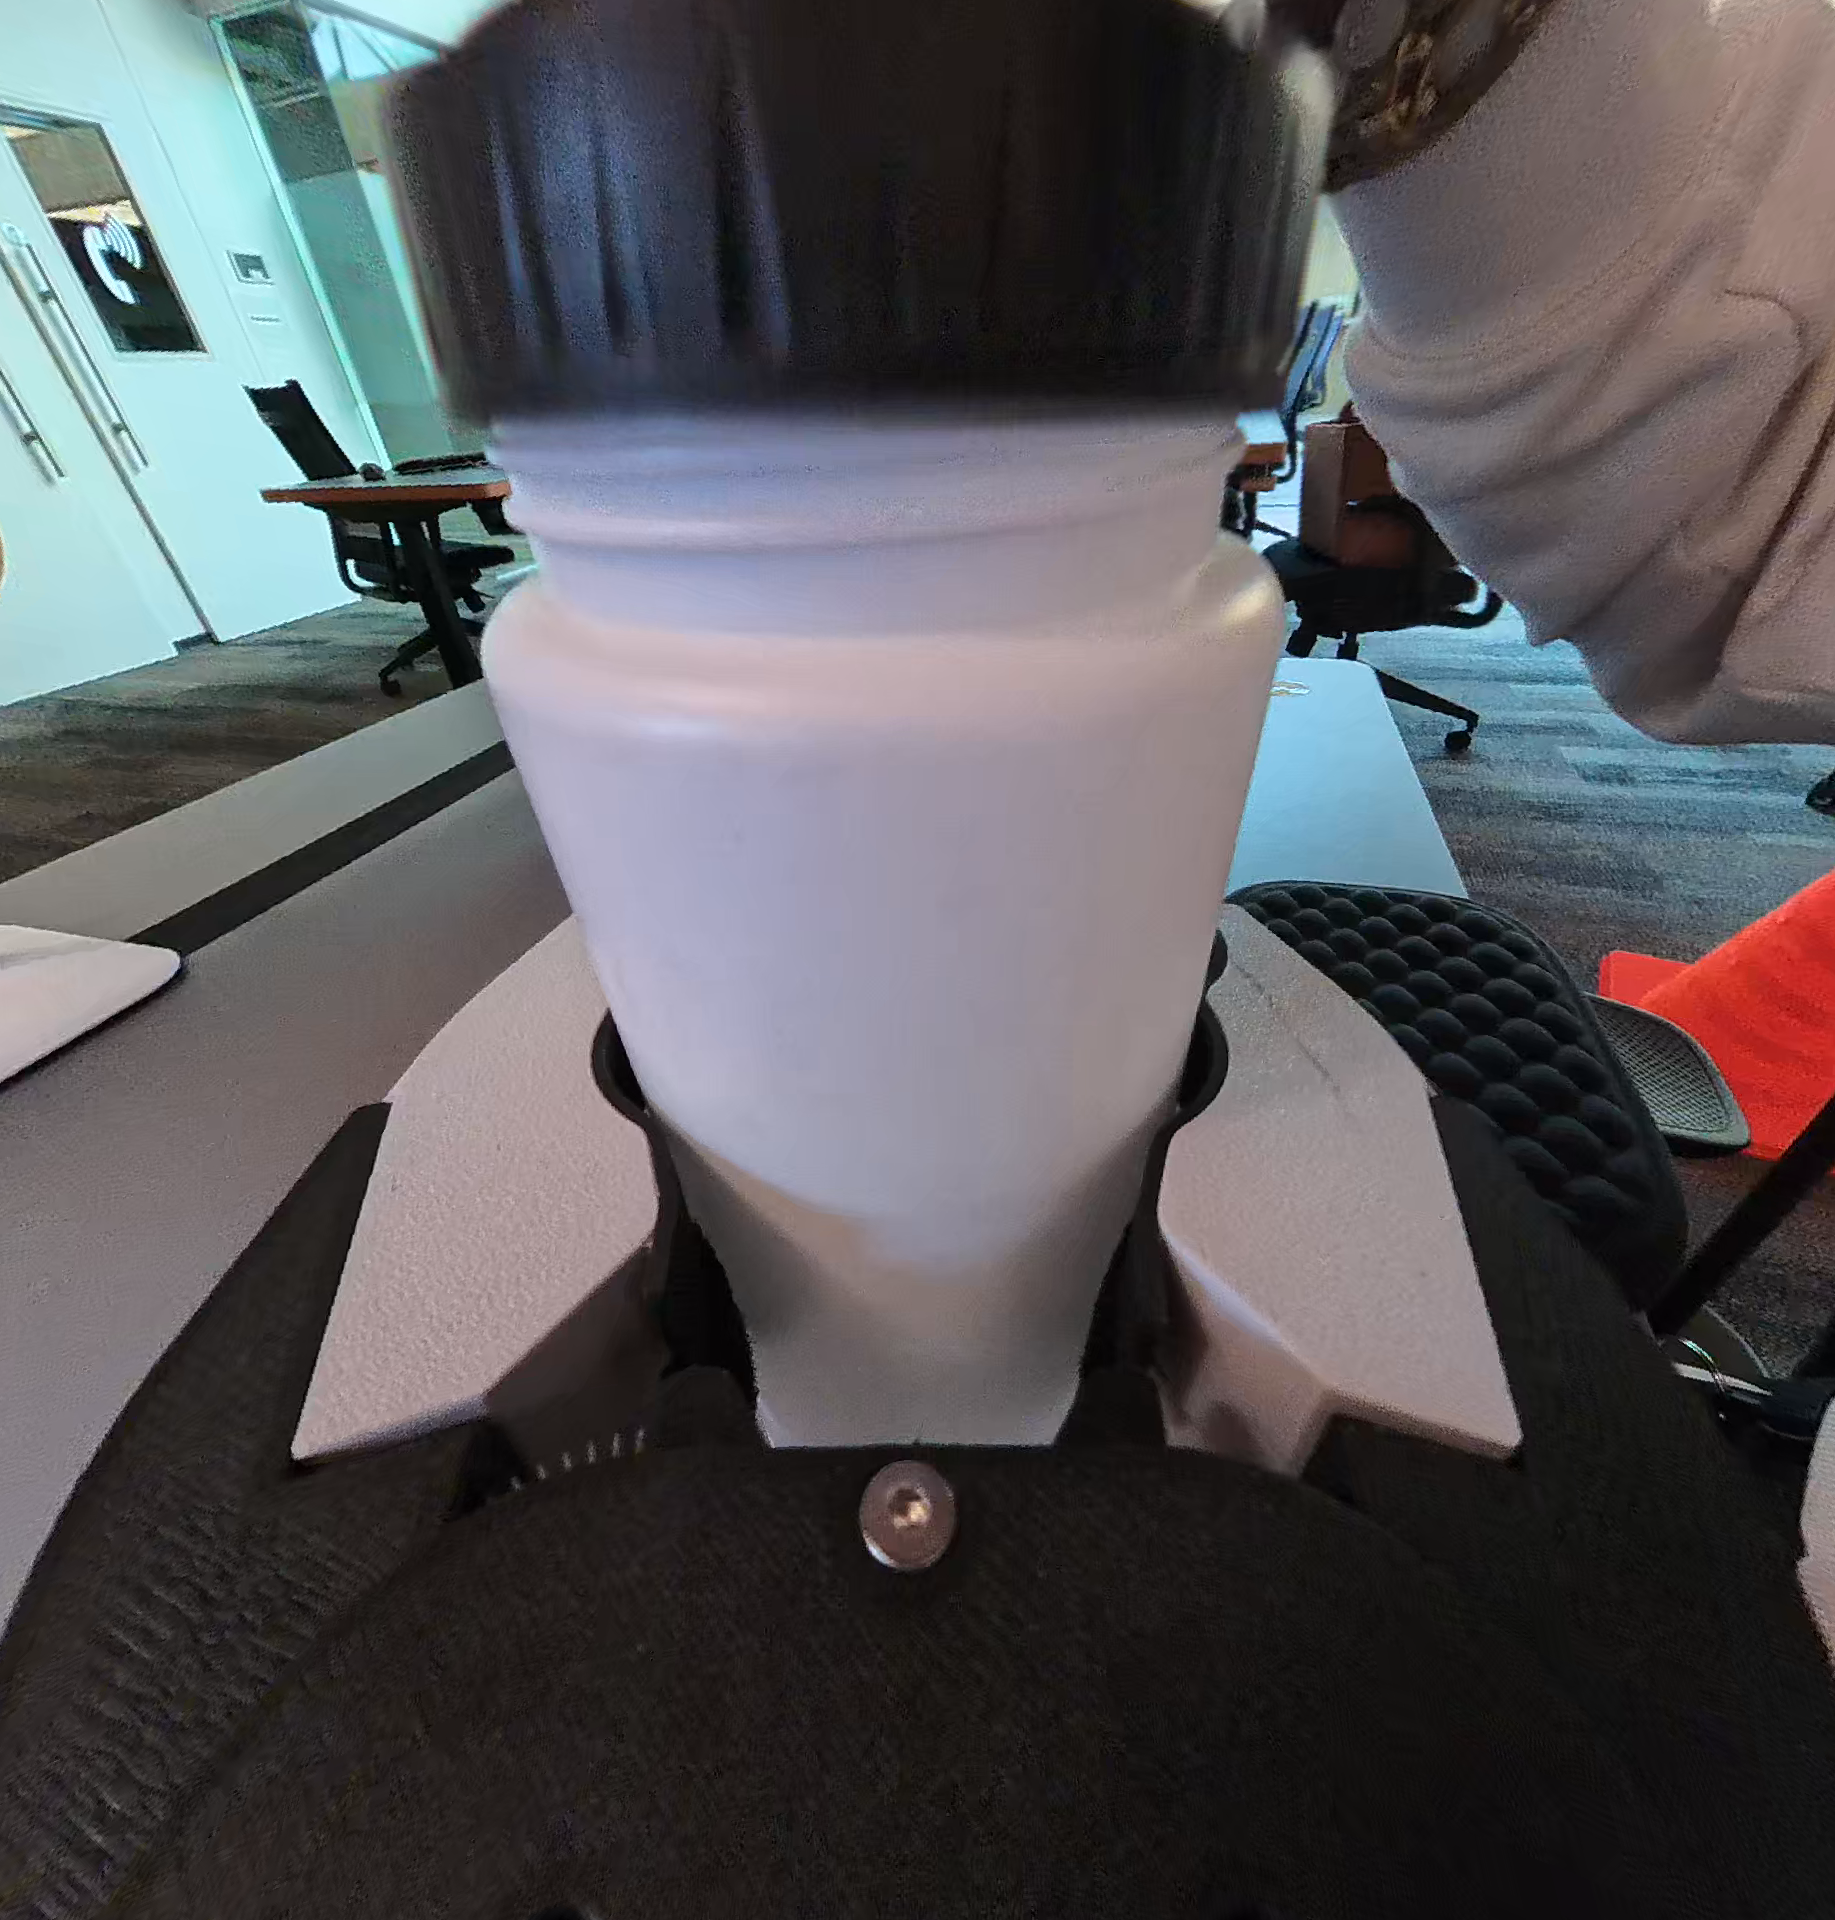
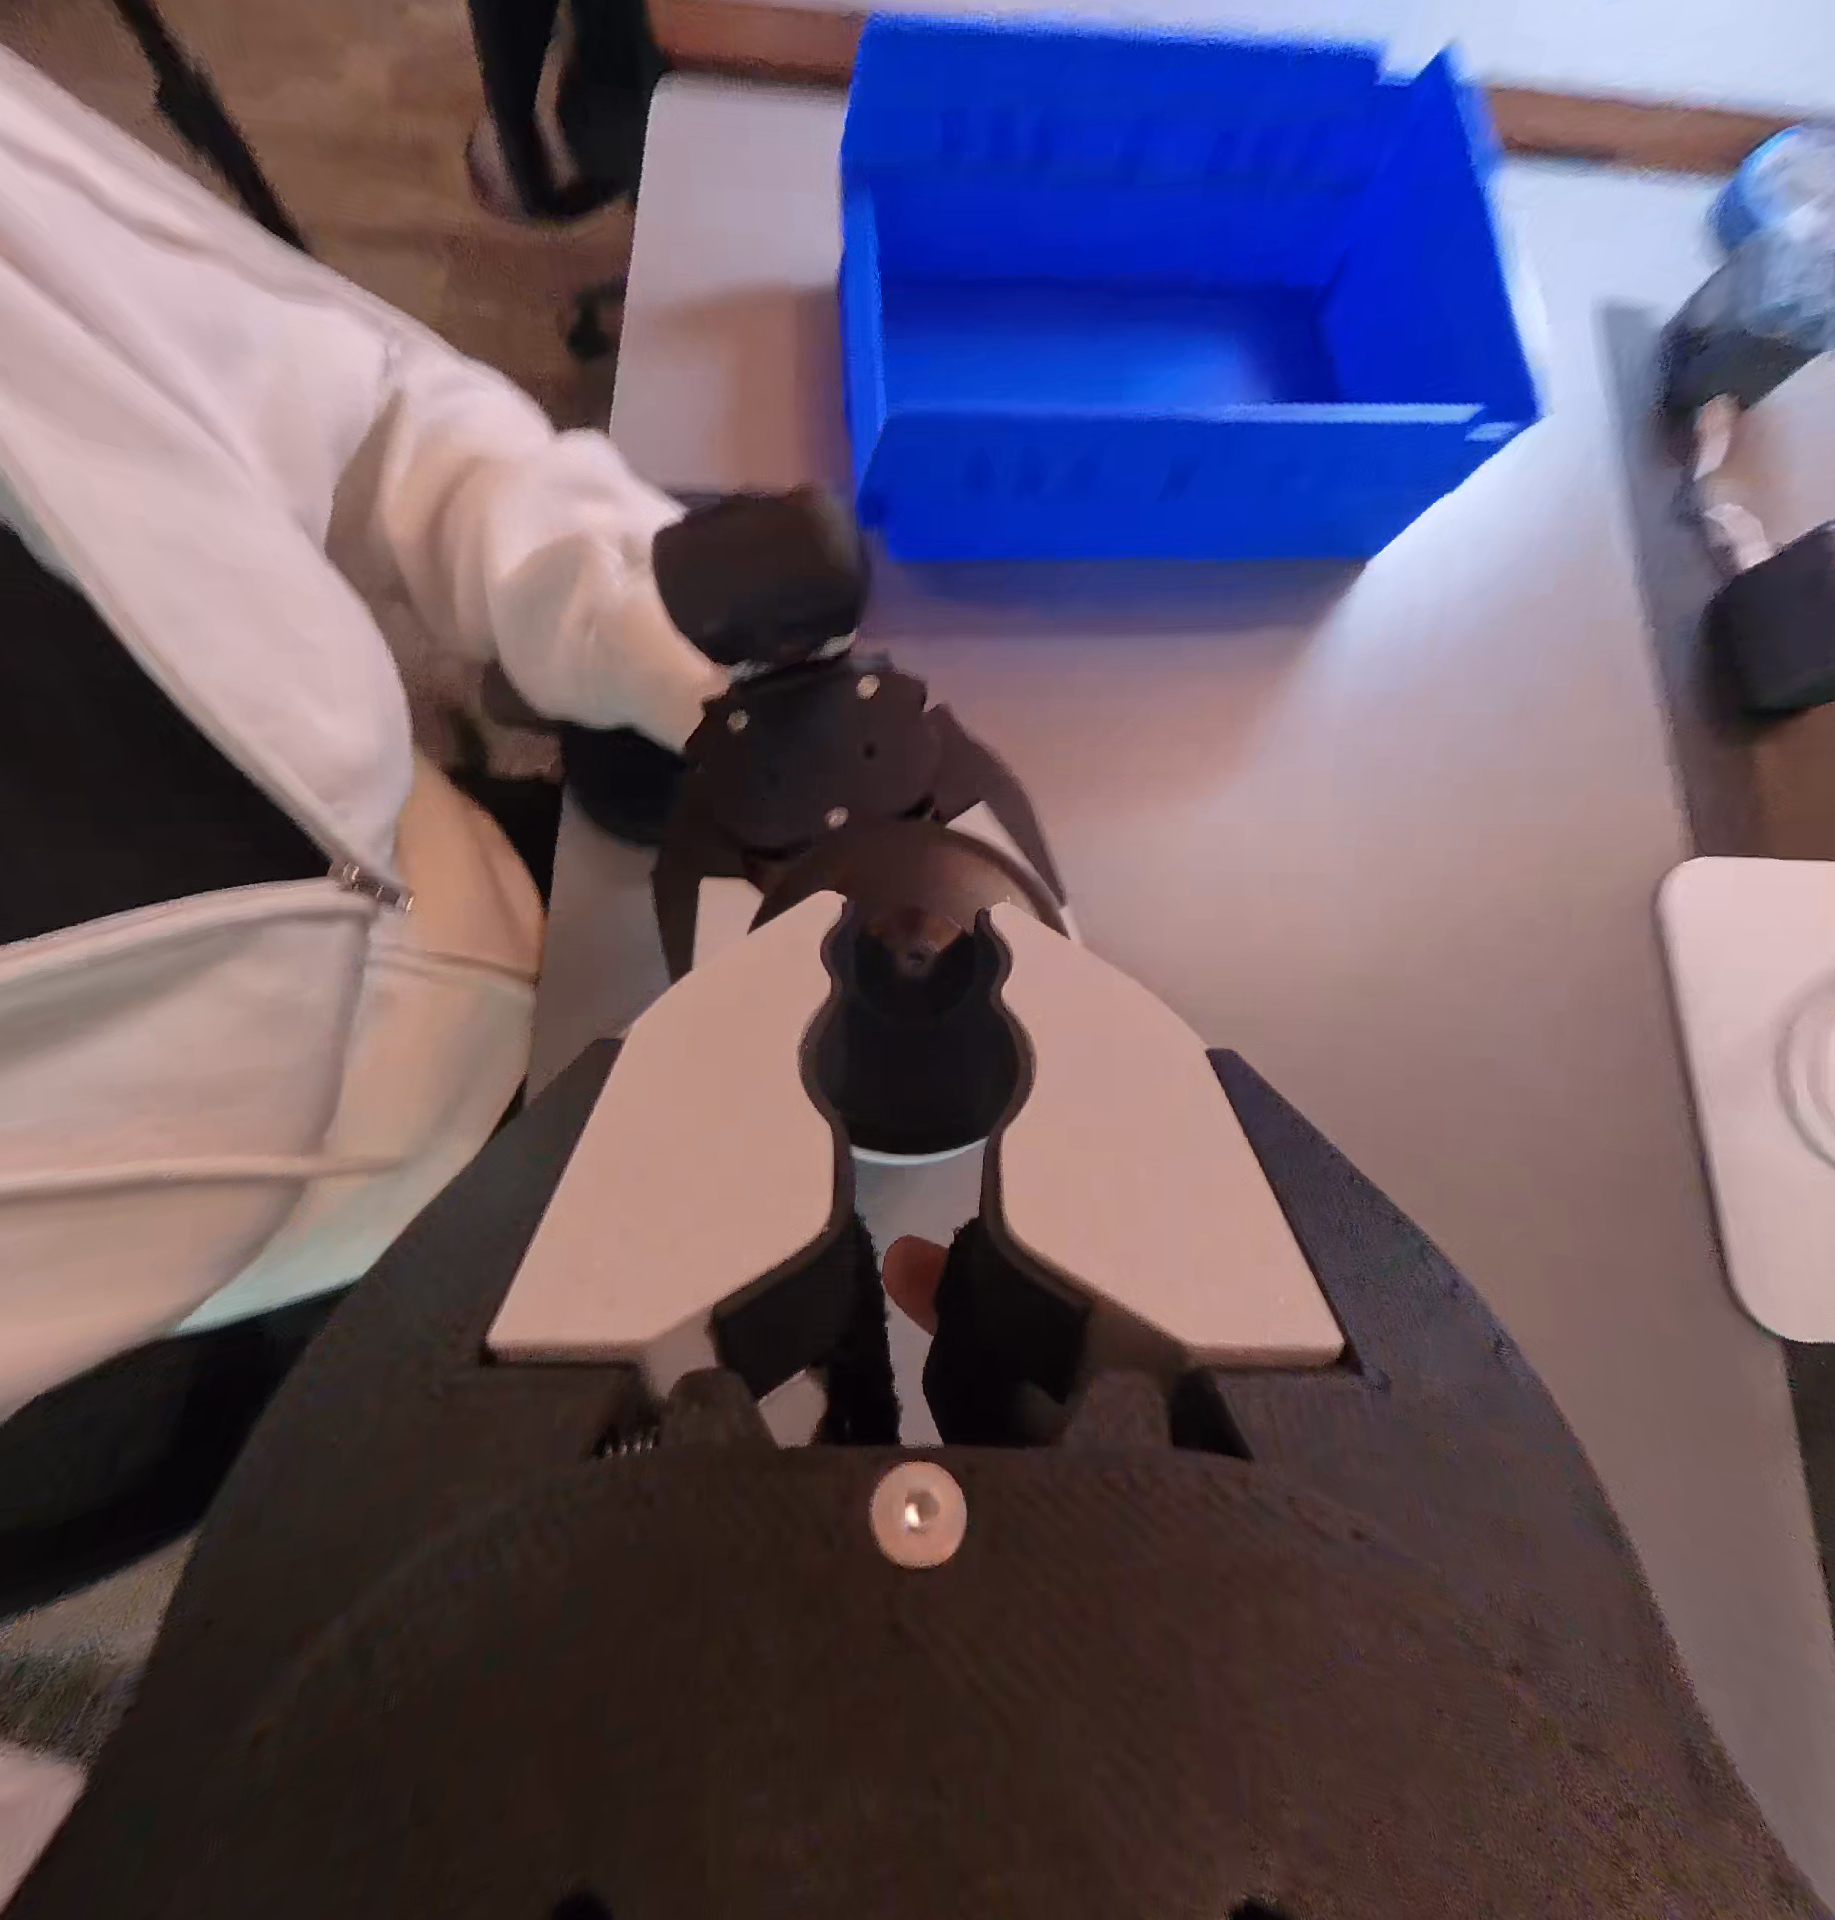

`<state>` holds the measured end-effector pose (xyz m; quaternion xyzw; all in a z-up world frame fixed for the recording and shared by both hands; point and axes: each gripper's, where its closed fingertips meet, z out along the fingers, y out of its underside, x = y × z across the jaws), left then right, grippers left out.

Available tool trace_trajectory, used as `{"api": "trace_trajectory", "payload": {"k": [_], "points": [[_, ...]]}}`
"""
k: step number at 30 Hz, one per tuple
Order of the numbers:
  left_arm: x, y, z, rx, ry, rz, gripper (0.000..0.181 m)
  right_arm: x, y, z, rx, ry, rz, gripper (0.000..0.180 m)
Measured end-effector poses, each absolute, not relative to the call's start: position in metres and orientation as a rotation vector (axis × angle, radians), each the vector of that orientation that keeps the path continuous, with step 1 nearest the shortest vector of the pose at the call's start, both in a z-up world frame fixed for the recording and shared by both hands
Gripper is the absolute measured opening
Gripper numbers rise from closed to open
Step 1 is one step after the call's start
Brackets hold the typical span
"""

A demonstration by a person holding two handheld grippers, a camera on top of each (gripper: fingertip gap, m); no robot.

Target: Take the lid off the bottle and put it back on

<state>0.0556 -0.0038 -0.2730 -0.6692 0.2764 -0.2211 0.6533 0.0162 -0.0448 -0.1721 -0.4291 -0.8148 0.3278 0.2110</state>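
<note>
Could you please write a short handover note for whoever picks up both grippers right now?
Left gripper: shut on the white bottle's body, holding it upright above the grey table.
Right gripper: comes from above, shut on the black lid.
The lid sits on the bottle's neck, with bare thread showing under its rim. Whether it is coming off or going back on cannot be told.
Nearby: blue bin on the table.
Left to do: check how far the lid is screwed, then finish the removal or the tightening.

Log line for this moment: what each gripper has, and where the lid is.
left gripper: shut on white bottle | right gripper: shut on black lid | lid: on bottle neck | seating: cannot tell
</note>
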Motion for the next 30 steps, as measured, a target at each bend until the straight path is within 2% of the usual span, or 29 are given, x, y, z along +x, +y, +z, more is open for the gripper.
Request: {"api": "trace_trajectory", "payload": {"k": [14,15,16,18,23,25,30], "points": [[0.055,-0.001,-0.273,-1.518,0.585,-0.483,0.101,0.012,-0.042,-0.179,-1.159,-2.195,0.752,0.023],[0.055,-0.001,-0.272,-1.515,0.586,-0.486,0.101,0.013,-0.042,-0.177,-1.108,-2.17,0.783,0.04],[0.055,-0.001,-0.272,-1.51,0.586,-0.488,0.101,0.013,-0.043,-0.174,-1.077,-2.133,0.855,0.067],[0.055,-0.002,-0.272,-1.501,0.586,-0.492,0.101,0.014,-0.042,-0.164,-1.056,-2.021,1.07,0.1],[0.055,-0.002,-0.271,-1.491,0.588,-0.499,0.101,0.012,-0.047,-0.169,-0.856,-1.87,1.393,0.121],[0.055,-0.002,-0.271,-1.485,0.587,-0.501,0.101,0.01,-0.05,-0.184,-0.831,-1.958,1.353,0.118],[0.055,-0.002,-0.271,-1.481,0.585,-0.501,0.101,0.002,-0.061,-0.192,-0.761,-2.008,1.444,0.079]]}}
